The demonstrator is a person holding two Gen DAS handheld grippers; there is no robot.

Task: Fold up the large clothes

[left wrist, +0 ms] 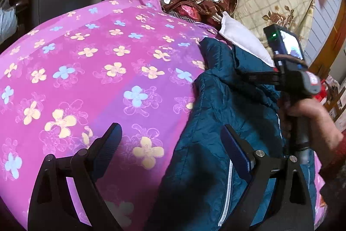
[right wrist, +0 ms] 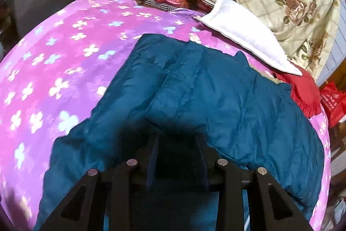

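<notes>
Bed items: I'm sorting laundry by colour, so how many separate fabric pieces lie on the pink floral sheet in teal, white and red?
Teal: 1, quilted jacket
White: 1, pillow
Red: 1, ruffled garment
Total: 3

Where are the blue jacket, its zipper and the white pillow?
blue jacket (right wrist: 216, 101): right wrist view, on its quilted upper panel.
zipper (left wrist: 227, 185): left wrist view, on the white teeth.
white pillow (right wrist: 244, 36): right wrist view, on its flat middle.
</notes>
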